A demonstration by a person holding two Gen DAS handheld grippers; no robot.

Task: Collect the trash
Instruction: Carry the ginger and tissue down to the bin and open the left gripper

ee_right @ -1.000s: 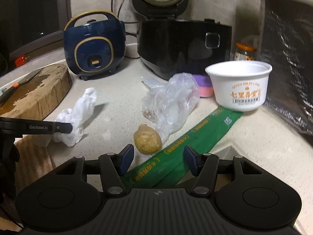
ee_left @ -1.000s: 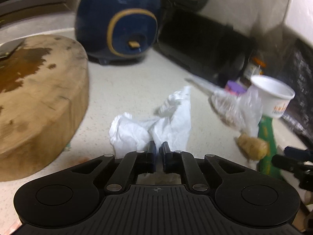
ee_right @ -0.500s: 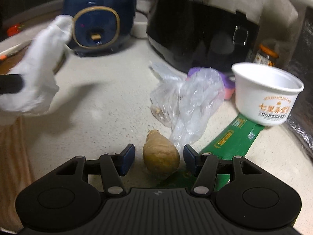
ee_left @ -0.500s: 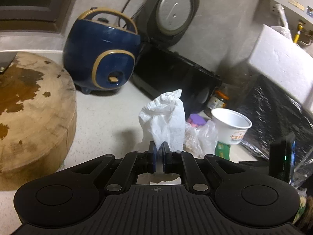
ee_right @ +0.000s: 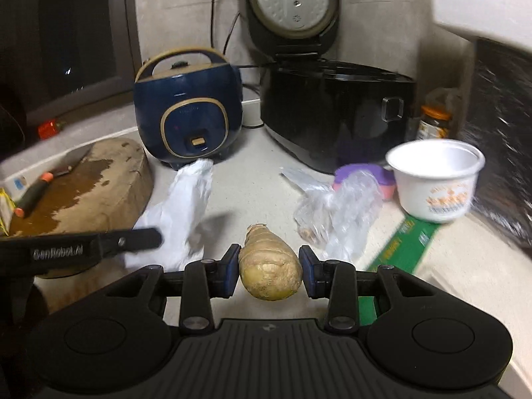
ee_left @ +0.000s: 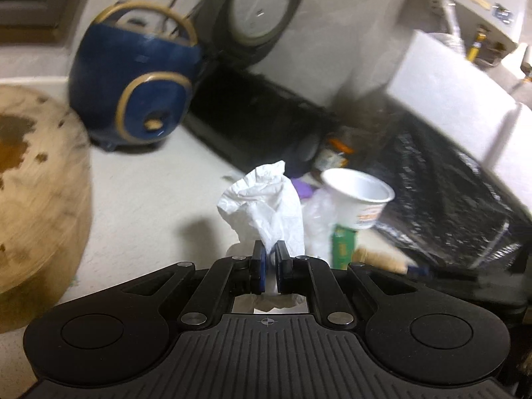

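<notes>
Left gripper is clenching the crumpled tissue, holding it off the counter. Right gripper is standing released, fingers flanking the ginger root lying on the counter. Advice: centre the root, close squarely on its thickest part, avoiding the plastic bag beside it.

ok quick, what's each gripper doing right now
left gripper: shut on the white tissue.
right gripper: open, pads either side of the ginger piece.

The left tool reads roughly "GenRobot.ai", slightly blurred.
</notes>
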